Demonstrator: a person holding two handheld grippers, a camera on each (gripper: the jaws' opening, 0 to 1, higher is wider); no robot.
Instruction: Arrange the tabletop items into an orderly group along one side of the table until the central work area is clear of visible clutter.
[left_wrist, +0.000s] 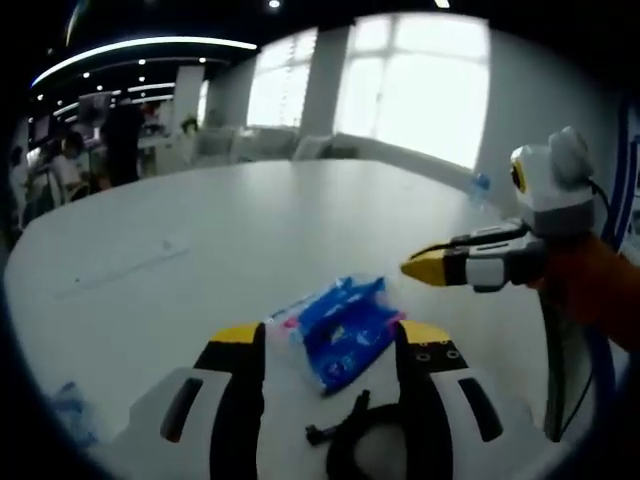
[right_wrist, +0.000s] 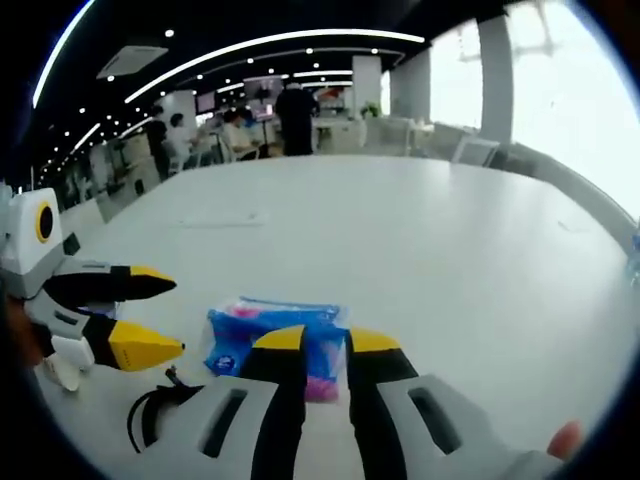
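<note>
Open-plan office, large white oval counter (right_wrist: 420, 250) in the foreground, people (right_wrist: 296, 118) standing and seated at desks beyond its far edge, curved ceiling light strips (right_wrist: 270, 45) above, tall bright windows (left_wrist: 415, 85) behind the counter, pale chairs (left_wrist: 300, 146) beneath them

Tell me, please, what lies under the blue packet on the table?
The blue packet lies flat on the white table; only tabletop shows around its edges. A black cable lies beside it. Anything beneath the packet is covered, and the right gripper hides its near edge.

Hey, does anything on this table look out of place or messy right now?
The blue packet lies crumpled and askew, out on the open table beside a loose black cable.
</note>
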